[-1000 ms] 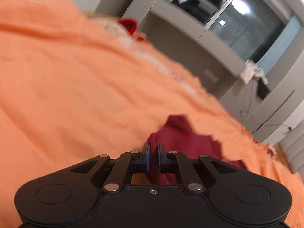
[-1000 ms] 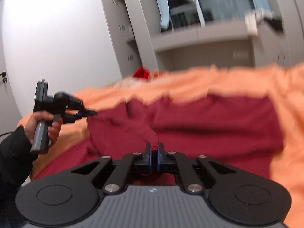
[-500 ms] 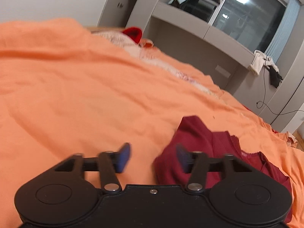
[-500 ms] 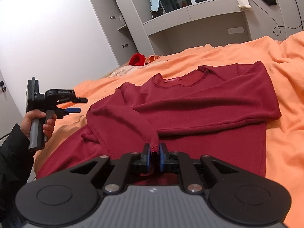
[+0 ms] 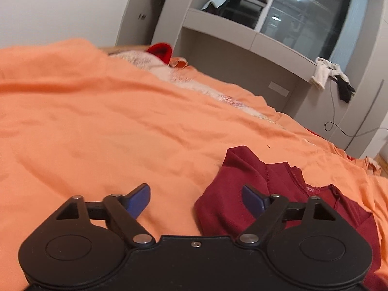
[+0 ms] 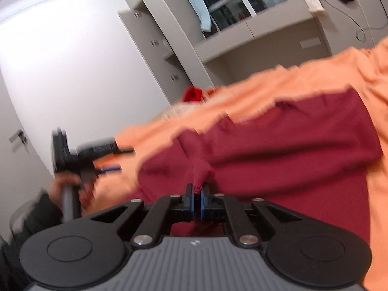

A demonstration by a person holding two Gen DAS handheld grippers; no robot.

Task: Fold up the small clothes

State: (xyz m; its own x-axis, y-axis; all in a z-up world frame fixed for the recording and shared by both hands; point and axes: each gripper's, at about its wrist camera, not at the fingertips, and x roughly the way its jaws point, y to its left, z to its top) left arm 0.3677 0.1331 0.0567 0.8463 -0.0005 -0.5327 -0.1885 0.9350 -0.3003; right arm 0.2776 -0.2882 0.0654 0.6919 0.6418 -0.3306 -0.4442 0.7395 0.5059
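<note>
Behind the right gripper (image 6: 197, 191), the blurred sweater (image 6: 278, 145) hides.

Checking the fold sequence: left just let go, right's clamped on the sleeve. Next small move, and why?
Probably carry the right gripper across and lay its sleeve on the shirt body. It is shut on the cuff, while the left gripper has just opened and holds nothing.
</note>
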